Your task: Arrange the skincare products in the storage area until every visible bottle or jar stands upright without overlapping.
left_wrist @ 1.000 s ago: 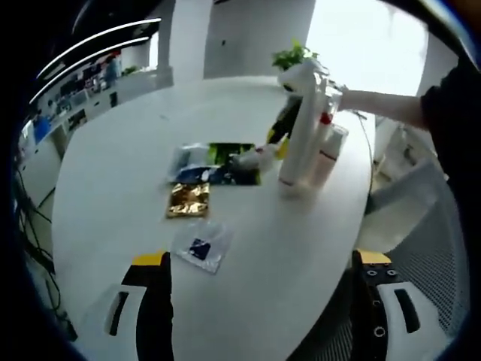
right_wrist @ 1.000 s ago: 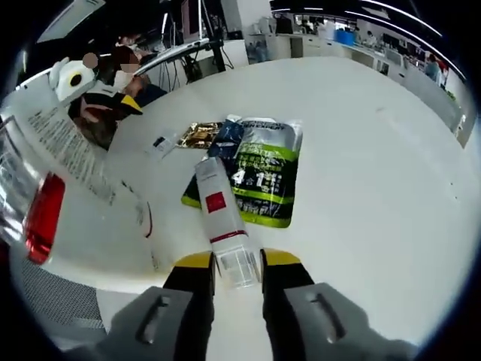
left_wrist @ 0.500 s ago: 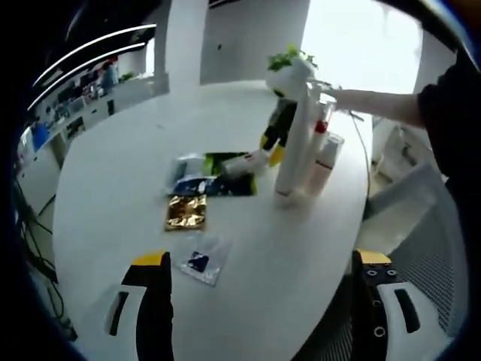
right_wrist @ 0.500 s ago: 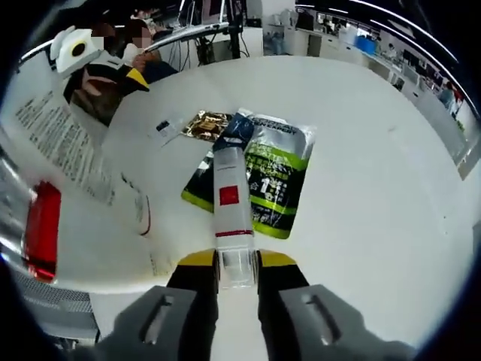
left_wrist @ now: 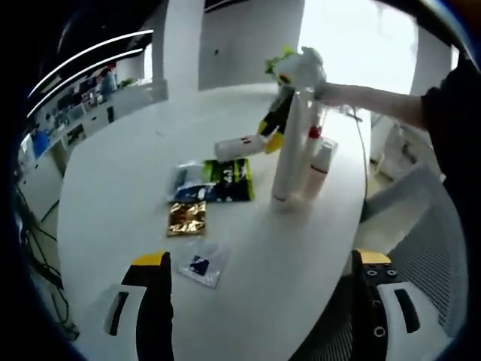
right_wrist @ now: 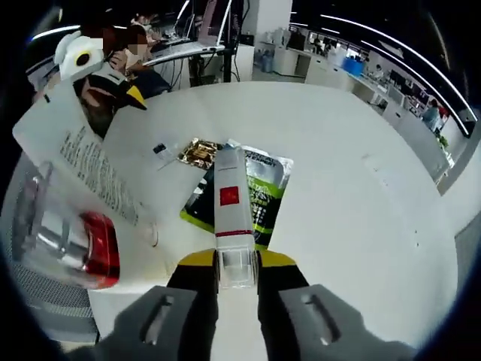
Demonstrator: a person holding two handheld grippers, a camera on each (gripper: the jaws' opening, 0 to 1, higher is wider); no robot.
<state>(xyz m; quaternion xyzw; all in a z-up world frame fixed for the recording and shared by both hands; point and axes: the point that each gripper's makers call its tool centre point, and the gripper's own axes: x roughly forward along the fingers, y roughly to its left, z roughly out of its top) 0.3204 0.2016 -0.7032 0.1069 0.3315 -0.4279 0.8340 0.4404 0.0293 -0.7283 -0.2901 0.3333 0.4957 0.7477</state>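
— What's around your right tongs [right_wrist: 237,265]?
— They're clamped on the clear cap of a white bottle [right_wrist: 231,218], lifted off the bench [right_wrist: 353,195] at centre frame. Below it lies a green pouch [right_wrist: 264,197]; a gold sachet [right_wrist: 198,152] sits upper left.
— And your left tongs [left_wrist: 259,263]?
— Spread wide, holding nothing. Their view shows two tubes [left_wrist: 288,154] standing upright at centre right, plus a clear packet [left_wrist: 201,263] lower left.

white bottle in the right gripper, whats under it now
The white bottle, held off the table by the right gripper, hangs above the green pouch. The pouch's middle is hidden by the bottle; beside it lies a gold sachet.
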